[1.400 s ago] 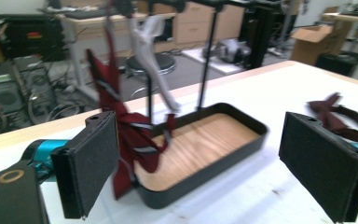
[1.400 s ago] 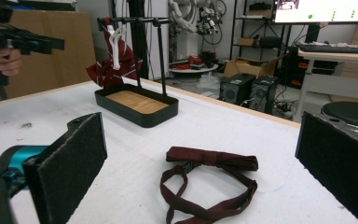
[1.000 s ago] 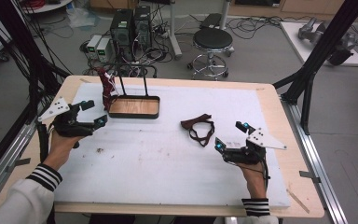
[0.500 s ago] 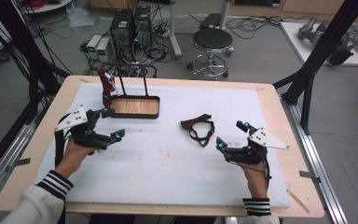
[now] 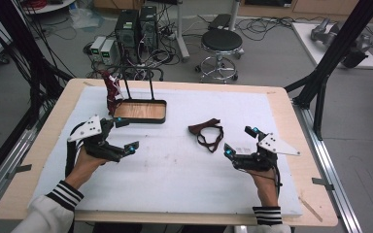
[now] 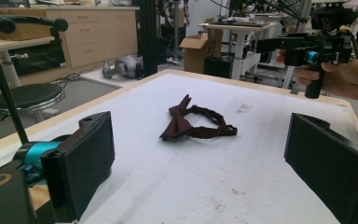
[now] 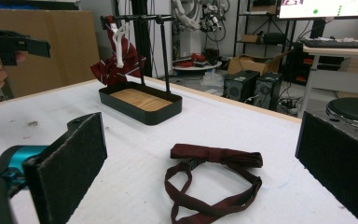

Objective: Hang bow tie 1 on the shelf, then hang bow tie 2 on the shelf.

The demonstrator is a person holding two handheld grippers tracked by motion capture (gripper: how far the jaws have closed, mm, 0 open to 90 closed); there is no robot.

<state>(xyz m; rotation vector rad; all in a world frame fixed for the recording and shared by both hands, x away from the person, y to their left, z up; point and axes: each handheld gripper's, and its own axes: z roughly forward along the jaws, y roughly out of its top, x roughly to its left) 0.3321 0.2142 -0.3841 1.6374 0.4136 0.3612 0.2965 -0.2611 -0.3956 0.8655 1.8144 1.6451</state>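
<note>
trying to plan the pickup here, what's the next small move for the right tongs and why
Probably ease the right tongs forward and down over the dark red bow tie. Their jaws stand wide open and hold nothing, and the bow tie lies flat on the white mat just ahead of them, untouched. The left tongs are also open but sit farther from it.

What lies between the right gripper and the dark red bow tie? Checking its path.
Bare white mat, in the right gripper view, between the right gripper and dark red bow tie.

Wooden table (image 5: 291, 104) under white mat (image 5: 184, 170); on mat: bow tie (image 5: 208, 133), black tray stand (image 5: 141, 110).
</note>
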